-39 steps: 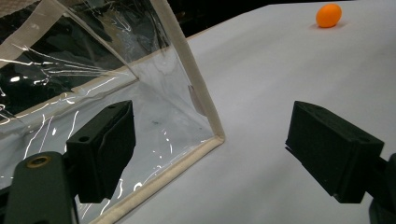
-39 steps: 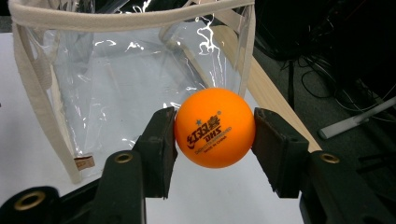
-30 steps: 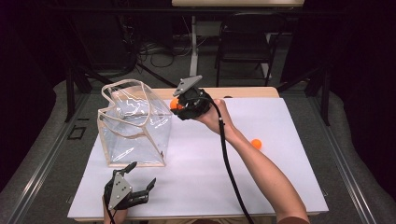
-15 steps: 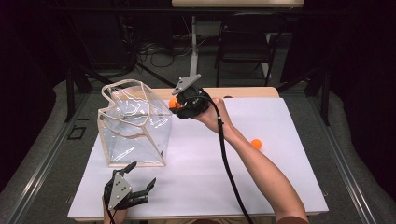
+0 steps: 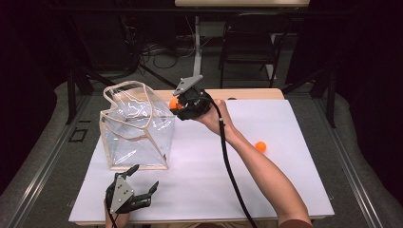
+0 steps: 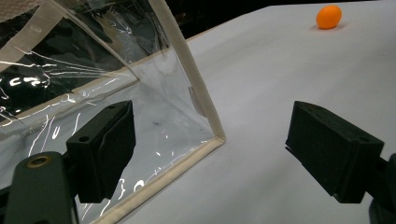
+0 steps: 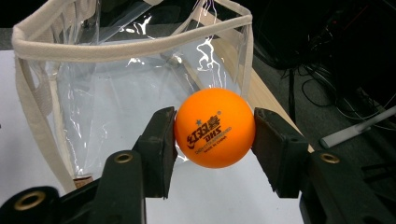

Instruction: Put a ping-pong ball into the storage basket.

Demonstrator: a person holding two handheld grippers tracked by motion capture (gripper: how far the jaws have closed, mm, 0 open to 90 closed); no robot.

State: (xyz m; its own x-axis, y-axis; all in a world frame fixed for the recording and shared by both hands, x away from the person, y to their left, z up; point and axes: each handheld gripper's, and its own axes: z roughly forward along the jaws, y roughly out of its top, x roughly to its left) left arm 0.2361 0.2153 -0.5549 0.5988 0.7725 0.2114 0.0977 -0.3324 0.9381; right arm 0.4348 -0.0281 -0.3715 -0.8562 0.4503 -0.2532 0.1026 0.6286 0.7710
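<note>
right claw (image 7: pixel 215 135) gripping ball (image 7: pixel 215 128), arm outstretched

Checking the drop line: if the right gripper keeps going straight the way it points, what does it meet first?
Probably the clear bag: its cream-trimmed rim lies just ahead of the orange ball clamped in the right gripper. Depth is uncertain.

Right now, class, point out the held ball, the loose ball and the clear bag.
held orange ball (image 7: pixel 215 127): right gripper view, printed front.
loose orange ball (image 5: pixel 260 146): high view, its top.
clear plastic bag (image 5: pixel 138 137): high view, front wall.
</note>
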